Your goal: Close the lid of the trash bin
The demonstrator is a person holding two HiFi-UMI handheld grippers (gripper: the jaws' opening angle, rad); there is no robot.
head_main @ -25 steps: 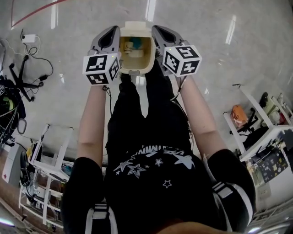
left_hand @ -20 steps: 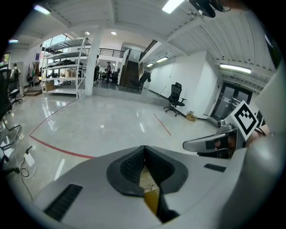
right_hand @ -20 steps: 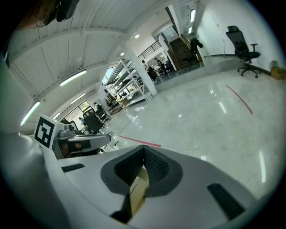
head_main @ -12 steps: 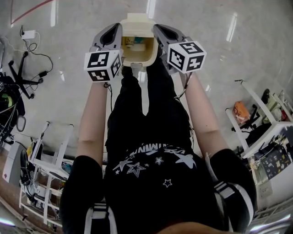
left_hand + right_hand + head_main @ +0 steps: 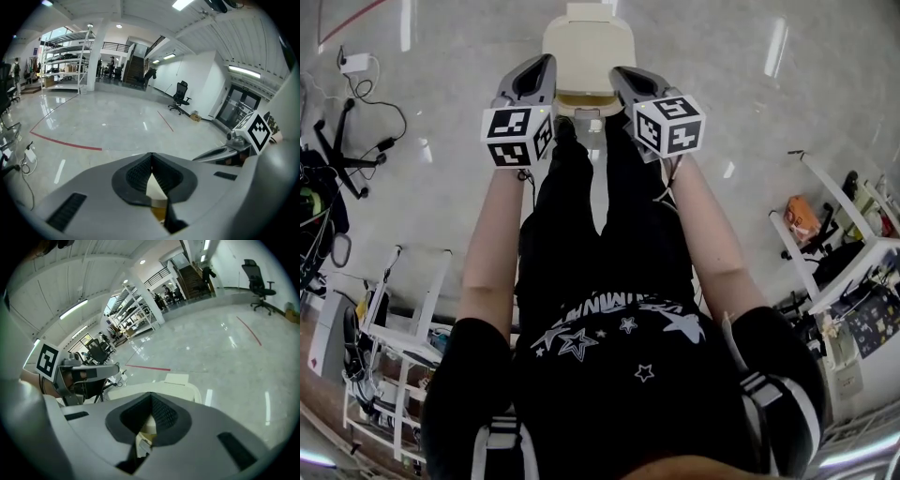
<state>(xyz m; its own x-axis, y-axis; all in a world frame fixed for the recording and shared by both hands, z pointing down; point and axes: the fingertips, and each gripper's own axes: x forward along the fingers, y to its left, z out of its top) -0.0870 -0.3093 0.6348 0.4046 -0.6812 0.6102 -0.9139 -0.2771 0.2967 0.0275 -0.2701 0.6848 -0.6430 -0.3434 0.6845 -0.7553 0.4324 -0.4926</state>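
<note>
Looking steeply down, the cream trash bin stands on the glossy grey floor, just beyond the person's black-trousered legs. Its lid lies low over the body and covers nearly all of the opening. Only a thin tan strip shows under the lid's near edge, and whether the lid is fully seated cannot be made out from here. What is inside the bin is hidden.

The left gripper sits just beside the bin's left wall and the right gripper just beside its right wall. They flank the bin, and contact with the walls cannot be judged.

In the left gripper view, the left gripper has its jaws brought together at the tips, with nothing clamped. Only a cream sliver of the bin shows through the gap lower down.

In the right gripper view it is the same story. The right gripper has its jaws meeting at the tips, empty, with the lid showing pale just past them. Most of the bin is blocked by the gripper's own grey body.

Well left of the bin, an office chair is cut off by the frame edge. Cables trail beside it.
</note>
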